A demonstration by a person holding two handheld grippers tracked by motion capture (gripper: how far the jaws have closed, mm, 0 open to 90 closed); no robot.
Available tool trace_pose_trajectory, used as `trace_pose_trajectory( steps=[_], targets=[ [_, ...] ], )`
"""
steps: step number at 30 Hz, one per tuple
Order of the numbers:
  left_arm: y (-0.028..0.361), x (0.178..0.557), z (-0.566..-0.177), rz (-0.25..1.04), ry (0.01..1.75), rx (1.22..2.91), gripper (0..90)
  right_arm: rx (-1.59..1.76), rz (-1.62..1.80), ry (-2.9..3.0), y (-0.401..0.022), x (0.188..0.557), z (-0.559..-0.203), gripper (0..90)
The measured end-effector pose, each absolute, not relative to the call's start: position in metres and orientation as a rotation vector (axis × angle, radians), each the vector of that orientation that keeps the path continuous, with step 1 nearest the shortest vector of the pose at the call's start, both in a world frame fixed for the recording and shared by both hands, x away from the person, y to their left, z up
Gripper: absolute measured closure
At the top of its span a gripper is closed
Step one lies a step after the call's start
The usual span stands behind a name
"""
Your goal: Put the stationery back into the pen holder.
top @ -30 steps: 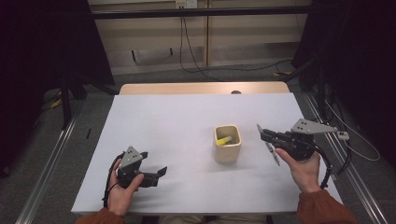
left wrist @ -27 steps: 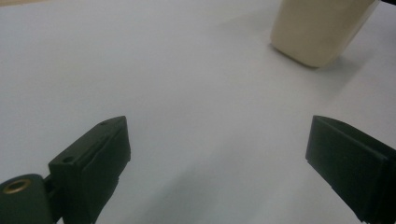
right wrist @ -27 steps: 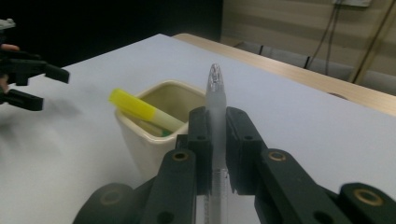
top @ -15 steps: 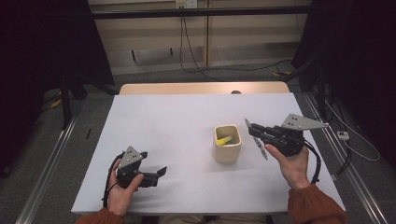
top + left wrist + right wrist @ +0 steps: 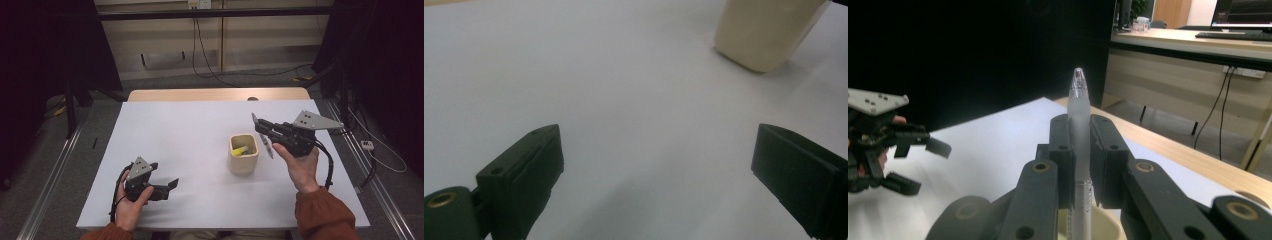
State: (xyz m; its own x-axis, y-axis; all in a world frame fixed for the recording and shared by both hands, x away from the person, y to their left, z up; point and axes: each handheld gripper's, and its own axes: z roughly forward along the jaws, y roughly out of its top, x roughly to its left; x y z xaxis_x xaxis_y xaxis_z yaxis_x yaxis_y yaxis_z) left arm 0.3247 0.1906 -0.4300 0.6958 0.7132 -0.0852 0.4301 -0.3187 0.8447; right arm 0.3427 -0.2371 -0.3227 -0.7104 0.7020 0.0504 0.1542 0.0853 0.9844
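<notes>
a white table (image 5: 190, 130) with a pale wooden strip along its far edge stands on a grey floor (image 5: 55, 150). behind it runs a light wooden cabinet wall (image 5: 165, 45), with black cables (image 5: 220, 75) trailing down onto the floor. a desk (image 5: 1198, 42) with a keyboard (image 5: 1233, 35) stands farther off.

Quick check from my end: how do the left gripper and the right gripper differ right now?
The right gripper is shut on a pen; the left gripper stands open with nothing between its jaws. The right gripper is held up beside the cup; the left gripper sits low over the table, apart from the cup. Both are black two-jaw grippers, each held in one hand.
</notes>
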Motion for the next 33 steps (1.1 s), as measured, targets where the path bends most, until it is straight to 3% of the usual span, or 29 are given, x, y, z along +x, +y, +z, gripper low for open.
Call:
trace_pose_trajectory(
  steps=[17,33],
  targets=[
    [0.191,0.324,-0.43,0.375,0.884,1.959,6.5,0.842,1.712,1.889,-0.21,0.37,-0.32,81.3],
    [0.191,0.324,-0.43,0.375,0.879,1.961,6.5,0.897,1.666,1.9,-0.203,0.375,-0.343,81.1]
  ],
)
